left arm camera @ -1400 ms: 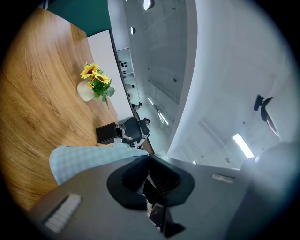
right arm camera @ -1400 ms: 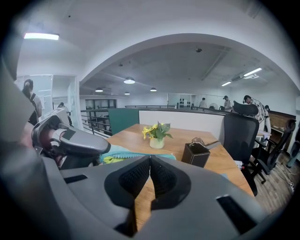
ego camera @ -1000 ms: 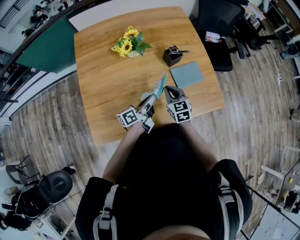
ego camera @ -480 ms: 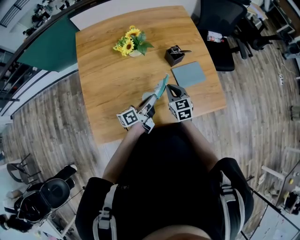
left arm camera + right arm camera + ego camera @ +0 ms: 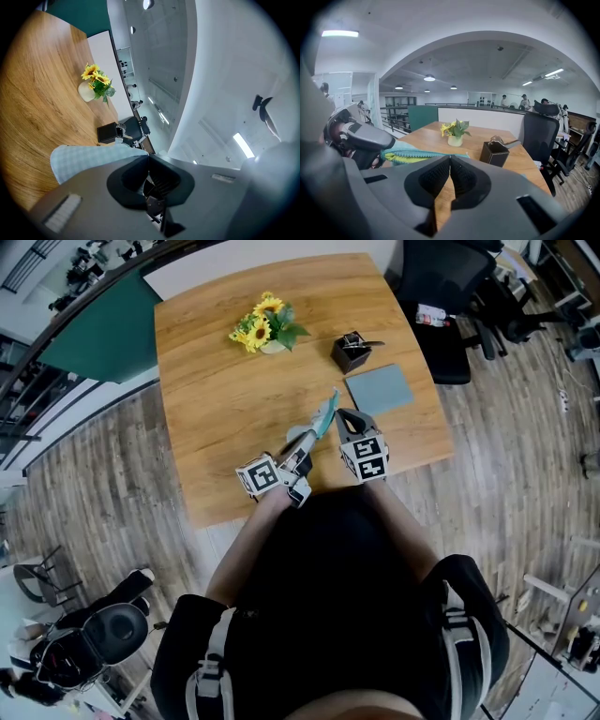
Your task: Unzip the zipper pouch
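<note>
Closest in, the left gripper (image 5: 302,448) has its jaws squeezed tight on one end of the zipper pouch (image 5: 323,416). The pouch looks lifted a little off the table. I think it is held this way so it can't slide when the zipper gets pulled.

The right gripper (image 5: 343,418) sits just beside the pouch, and its jaws are pressed together too. They are right at the pouch's edge, maybe there for the zipper tab, but I can't see a tab between them.

The pouch is soft cloth, long and flat. It is blue-green with tiny checks and a yellow-green strip.

Under it is the table (image 5: 216,381), smooth brown wood with wavy lines. Farther back are a flat grey mat (image 5: 378,390), a small black box (image 5: 349,352) and yellow sunflowers (image 5: 262,329) in a round white pot. They are well apart from the pouch, so nothing gets in the way.
</note>
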A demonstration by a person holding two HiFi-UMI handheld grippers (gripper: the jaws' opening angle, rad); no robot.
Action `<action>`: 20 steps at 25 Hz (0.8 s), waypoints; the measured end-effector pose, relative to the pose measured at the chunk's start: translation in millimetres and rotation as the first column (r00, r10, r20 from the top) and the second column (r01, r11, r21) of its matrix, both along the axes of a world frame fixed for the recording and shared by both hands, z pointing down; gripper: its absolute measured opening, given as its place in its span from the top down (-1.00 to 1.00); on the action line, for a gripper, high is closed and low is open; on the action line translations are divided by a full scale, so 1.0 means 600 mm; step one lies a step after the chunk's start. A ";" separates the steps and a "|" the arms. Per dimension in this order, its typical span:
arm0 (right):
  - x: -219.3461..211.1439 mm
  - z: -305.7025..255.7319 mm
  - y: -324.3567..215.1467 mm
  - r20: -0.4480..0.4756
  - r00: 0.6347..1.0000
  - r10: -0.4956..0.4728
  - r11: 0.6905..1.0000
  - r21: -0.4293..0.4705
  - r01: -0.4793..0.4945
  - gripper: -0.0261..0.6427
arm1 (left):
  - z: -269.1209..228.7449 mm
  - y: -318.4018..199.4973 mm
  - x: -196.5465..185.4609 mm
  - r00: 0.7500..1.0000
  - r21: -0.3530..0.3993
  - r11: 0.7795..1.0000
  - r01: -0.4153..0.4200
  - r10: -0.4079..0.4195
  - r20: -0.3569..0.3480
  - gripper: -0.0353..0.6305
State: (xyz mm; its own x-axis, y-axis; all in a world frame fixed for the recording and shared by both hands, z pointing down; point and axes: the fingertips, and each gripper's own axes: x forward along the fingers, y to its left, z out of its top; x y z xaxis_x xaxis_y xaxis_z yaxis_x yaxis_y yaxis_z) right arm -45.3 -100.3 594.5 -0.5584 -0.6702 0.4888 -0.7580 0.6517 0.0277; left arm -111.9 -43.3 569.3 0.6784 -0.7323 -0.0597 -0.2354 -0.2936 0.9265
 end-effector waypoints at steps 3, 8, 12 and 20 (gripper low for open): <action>0.002 -0.004 -0.001 0.000 1.000 0.002 1.000 0.004 -0.002 0.90 | 0.001 0.004 0.001 1.000 -0.007 1.000 -0.005 0.005 -0.008 0.90; 0.004 -0.003 -0.003 -0.004 1.000 0.004 1.000 0.006 -0.004 0.89 | 0.000 0.001 0.001 1.000 0.001 1.000 -0.002 0.002 -0.003 0.90; 0.005 -0.003 -0.003 -0.005 1.000 0.003 1.000 0.008 -0.003 0.89 | 0.000 0.003 0.003 1.000 0.000 1.000 -0.004 0.004 -0.004 0.90; 0.003 -0.008 -0.013 0.002 1.000 0.016 1.000 0.020 -0.016 0.89 | -0.001 0.002 -0.002 1.000 -0.002 1.000 0.000 0.000 -0.025 0.90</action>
